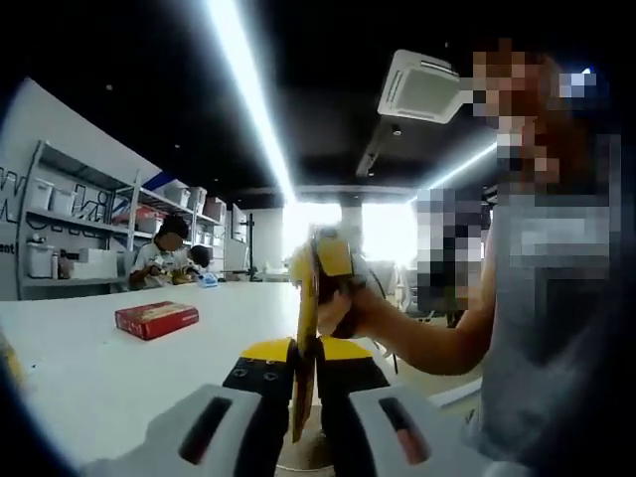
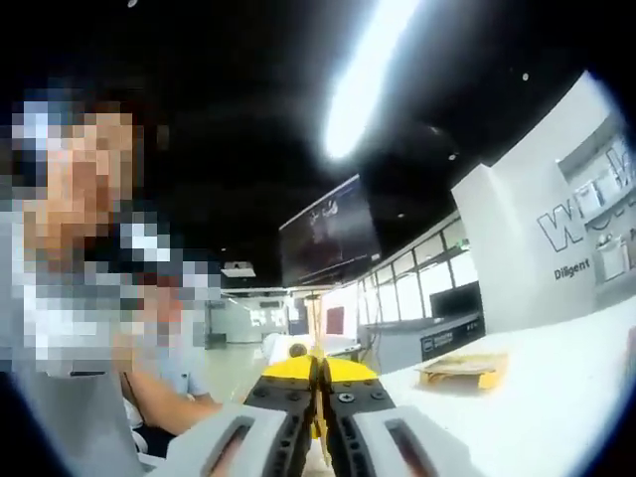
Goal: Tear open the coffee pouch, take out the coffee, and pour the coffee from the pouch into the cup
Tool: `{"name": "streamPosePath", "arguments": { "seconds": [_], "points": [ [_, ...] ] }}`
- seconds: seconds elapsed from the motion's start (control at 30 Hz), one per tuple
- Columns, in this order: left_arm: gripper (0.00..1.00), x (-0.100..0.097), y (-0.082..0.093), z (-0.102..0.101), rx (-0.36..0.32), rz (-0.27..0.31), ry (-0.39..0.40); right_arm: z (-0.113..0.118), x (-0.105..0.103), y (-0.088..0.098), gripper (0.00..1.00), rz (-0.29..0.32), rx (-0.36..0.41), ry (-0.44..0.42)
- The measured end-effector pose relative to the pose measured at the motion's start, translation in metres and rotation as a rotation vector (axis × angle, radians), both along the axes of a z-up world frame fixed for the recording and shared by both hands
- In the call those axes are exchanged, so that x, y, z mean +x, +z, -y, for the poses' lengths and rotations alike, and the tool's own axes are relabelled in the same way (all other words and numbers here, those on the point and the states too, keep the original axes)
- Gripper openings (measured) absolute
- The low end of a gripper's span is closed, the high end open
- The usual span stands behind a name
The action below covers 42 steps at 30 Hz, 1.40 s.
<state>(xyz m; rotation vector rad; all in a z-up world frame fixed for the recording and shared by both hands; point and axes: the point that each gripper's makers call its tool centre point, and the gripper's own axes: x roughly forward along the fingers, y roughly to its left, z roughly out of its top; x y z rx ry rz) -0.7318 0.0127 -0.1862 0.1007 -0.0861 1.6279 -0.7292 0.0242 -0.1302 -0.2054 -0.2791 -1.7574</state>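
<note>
A yellow coffee pouch (image 1: 307, 318) stands edge-on in the left gripper view, held up in the air above the white table (image 1: 89, 368). My left gripper (image 1: 306, 350) is shut on its lower part. My right gripper (image 1: 331, 256), held in a person's hand (image 1: 350, 310), pinches the pouch's upper part from the right. In the right gripper view, my right gripper (image 2: 318, 364) is shut on a thin yellow sliver of the pouch (image 2: 319, 425) between its jaws.
A red box (image 1: 156, 319) lies on the table to the left. People (image 1: 164, 256) sit at the far end in front of shelves (image 1: 70, 229). A flat tan packet (image 2: 463, 370) lies on the table (image 2: 556, 397) to the right.
</note>
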Motion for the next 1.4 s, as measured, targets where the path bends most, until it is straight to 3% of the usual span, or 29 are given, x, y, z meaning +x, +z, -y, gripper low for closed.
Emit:
{"name": "streamPosePath", "arguments": {
  "seconds": [0.23,0.37,0.67,0.77,0.87,1.13,1.4],
  "points": [
    [0.05,0.002,0.003,-0.003,-0.019,-0.026,-0.009,0.002,-0.001,-0.003,0.04,0.008,0.003,0.004],
    [0.04,0.001,0.002,-0.003,-0.022,-0.023,-0.008,-0.002,0.001,0.002,0.10,-0.021,0.019,0.000],
    [0.06,0.005,0.001,-0.003,-0.023,-0.013,-0.021,-0.008,0.002,0.006,0.04,-0.026,0.013,0.002],
    [0.15,0.006,0.009,-0.005,0.007,-0.018,-0.020,-0.011,0.001,0.009,0.03,-0.015,-0.007,0.002],
    [0.16,0.004,0.018,-0.007,0.027,-0.012,-0.027,-0.010,0.001,0.007,0.03,-0.011,-0.005,0.003],
    [0.11,0.003,0.051,-0.008,0.101,-0.006,-0.053,-0.005,0.004,0.001,0.02,-0.011,0.013,0.008],
    [0.04,0.006,0.053,-0.011,0.105,-0.011,-0.074,-0.008,0.005,0.004,0.02,-0.027,0.015,-0.006]
  ]
}}
